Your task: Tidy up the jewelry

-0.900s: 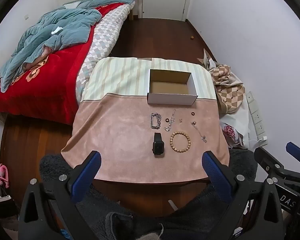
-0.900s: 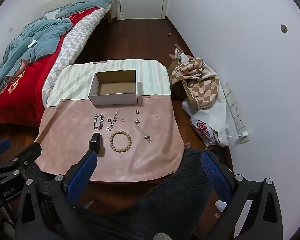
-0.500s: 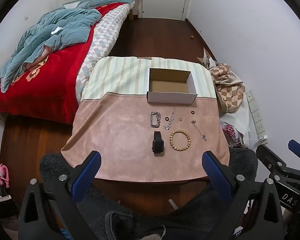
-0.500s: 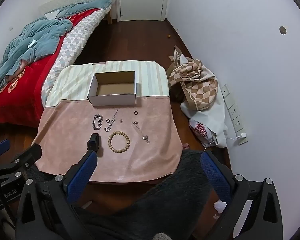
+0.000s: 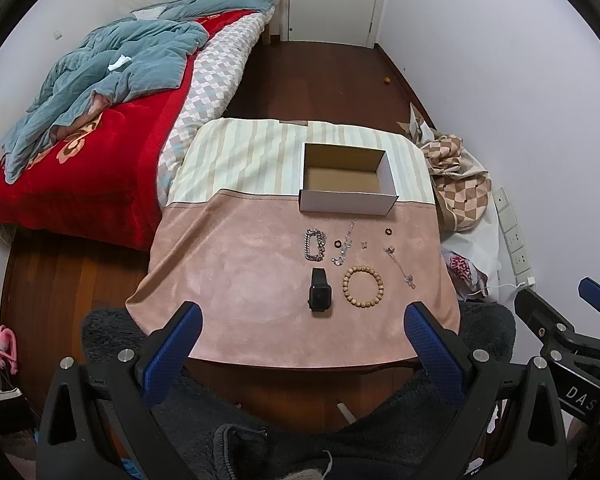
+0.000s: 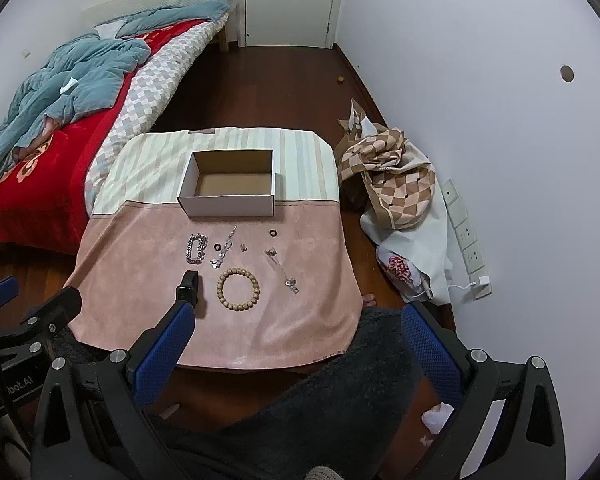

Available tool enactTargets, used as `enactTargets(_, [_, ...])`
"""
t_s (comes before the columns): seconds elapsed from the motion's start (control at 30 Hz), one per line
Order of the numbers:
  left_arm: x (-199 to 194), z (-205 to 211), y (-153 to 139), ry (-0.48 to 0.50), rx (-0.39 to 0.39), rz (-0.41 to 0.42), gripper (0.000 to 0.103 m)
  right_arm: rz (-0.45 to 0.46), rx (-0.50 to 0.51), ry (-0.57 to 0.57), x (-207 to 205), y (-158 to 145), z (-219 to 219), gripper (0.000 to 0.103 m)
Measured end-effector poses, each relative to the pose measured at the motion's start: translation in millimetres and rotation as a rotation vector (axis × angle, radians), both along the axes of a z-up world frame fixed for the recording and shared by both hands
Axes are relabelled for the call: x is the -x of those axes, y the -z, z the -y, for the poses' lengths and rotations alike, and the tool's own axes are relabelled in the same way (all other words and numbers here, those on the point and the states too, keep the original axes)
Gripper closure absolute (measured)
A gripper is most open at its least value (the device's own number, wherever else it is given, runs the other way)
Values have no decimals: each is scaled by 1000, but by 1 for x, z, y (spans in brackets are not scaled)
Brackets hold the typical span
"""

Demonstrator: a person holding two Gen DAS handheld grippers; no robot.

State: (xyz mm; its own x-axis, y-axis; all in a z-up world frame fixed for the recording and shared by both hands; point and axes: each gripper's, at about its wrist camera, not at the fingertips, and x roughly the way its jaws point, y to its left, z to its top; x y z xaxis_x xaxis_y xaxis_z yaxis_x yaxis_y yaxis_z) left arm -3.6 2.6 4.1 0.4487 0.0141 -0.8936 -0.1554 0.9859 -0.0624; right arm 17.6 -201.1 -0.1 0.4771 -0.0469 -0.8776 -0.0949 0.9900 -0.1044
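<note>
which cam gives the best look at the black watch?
Left wrist: the watch lies fully in view, face and strap, between the open fingers. In the right wrist view the watch is partly covered by that gripper's left fingertip.

Even, soft indoor light; pics sharp at centre, w/ heavy fisheye bending at edges, dark vignette corners, faint shadows only.

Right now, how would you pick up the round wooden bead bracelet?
Judging from both wrist views, come straight down from above and pinch one side of the wooden bead bracelet, one finger inside the ring and one outside. It lies flat on the pink tablecloth with an open middle, so there is no raised part to grab from the side. Its right arc is farthest from the black smartwatch.
</note>
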Motion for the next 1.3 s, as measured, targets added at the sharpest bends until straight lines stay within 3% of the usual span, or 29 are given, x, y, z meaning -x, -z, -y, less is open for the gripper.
enactTargets(1.3, [1, -4, -4, -5, -10, 11, 0, 10, 13, 7, -1, -2, 1, 0])
